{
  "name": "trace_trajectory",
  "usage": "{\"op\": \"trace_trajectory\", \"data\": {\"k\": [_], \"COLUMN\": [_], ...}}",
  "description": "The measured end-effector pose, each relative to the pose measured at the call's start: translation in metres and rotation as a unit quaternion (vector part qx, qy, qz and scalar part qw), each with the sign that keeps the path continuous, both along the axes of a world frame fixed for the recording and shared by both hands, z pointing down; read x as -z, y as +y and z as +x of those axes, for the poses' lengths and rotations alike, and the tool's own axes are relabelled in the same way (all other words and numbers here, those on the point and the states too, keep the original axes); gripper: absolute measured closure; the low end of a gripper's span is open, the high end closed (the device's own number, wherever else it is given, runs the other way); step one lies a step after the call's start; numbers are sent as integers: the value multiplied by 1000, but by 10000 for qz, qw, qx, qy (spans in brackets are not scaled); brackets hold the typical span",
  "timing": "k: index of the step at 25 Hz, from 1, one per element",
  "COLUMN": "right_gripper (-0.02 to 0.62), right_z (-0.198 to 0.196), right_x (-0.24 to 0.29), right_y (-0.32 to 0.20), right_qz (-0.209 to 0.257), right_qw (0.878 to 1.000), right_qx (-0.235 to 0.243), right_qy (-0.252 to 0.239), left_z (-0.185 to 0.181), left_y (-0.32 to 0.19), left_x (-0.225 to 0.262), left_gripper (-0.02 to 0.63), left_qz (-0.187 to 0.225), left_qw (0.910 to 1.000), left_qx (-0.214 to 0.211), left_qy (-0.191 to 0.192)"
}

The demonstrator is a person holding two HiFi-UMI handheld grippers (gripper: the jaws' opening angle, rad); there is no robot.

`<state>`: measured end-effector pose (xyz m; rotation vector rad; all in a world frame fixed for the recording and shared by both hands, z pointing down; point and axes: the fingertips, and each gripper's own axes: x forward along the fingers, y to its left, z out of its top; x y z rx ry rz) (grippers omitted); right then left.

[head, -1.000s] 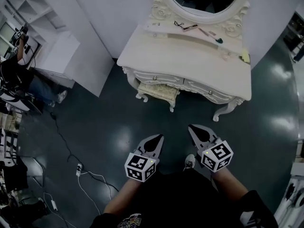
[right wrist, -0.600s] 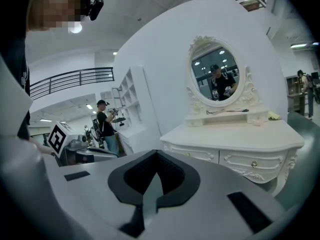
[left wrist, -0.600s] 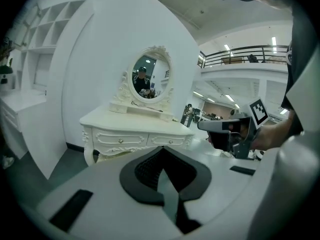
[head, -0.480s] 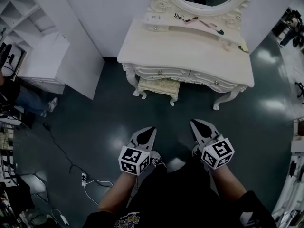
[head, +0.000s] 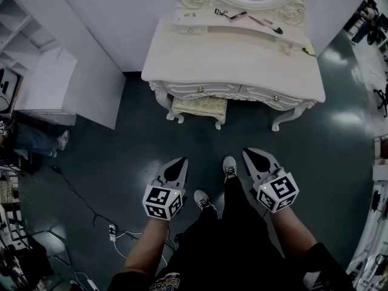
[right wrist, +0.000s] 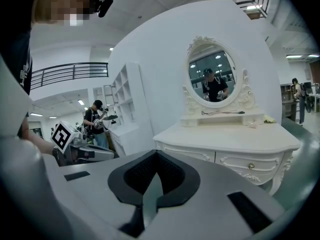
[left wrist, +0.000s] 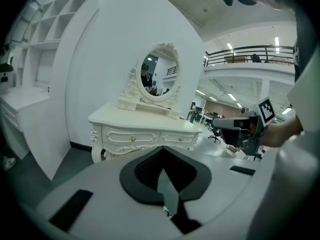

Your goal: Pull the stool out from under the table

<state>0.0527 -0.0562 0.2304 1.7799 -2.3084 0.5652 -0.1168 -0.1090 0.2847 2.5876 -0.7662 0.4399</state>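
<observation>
The cream cushioned stool (head: pixel 199 108) stands tucked under the front of the white dressing table (head: pixel 230 62), left of its middle; only its front edge and two legs show. My left gripper (head: pixel 182 160) and right gripper (head: pixel 246 151) are both shut and empty, held over the dark floor a good step short of the table, pointing toward it. In the left gripper view the jaws (left wrist: pixel 161 150) are together, with the table (left wrist: pixel 145 122) ahead and the stool hidden. In the right gripper view the shut jaws (right wrist: pixel 156 154) point at the table (right wrist: pixel 235 140).
A white shelf unit (head: pixel 51 77) stands at the left wall. A cable and power strip (head: pixel 111 229) lie on the floor at lower left. My shoes (head: pixel 229 165) are between the grippers. Small tools lie on the table's back shelf (head: pixel 242 17). A person (right wrist: pixel 96 120) stands at the far left.
The table and stool have drawn nearer in the head view as I stepped forward. Both grippers moved toward the table, the left one more, and stayed shut.
</observation>
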Motion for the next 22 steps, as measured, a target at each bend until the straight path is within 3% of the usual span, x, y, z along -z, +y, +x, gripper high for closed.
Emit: {"op": "trace_trajectory", "data": {"k": [9,22], "right_gripper": [569,569], "right_z": [44,85], "right_x": [-35,-168], "right_y": [-65,-145], "right_qz": [-41,-307], "right_qw": [9990,9964], "right_qx": [447,769], "right_qy": [-52,170], "left_z": [33,50], "left_y": [-63,-156], "left_x": [-30,-162], "left_gripper": [609,609], "left_qz": [264,387], "left_qw": [9991,9930], "left_qx": [283,494], "left_qy": [-185,-997]}}
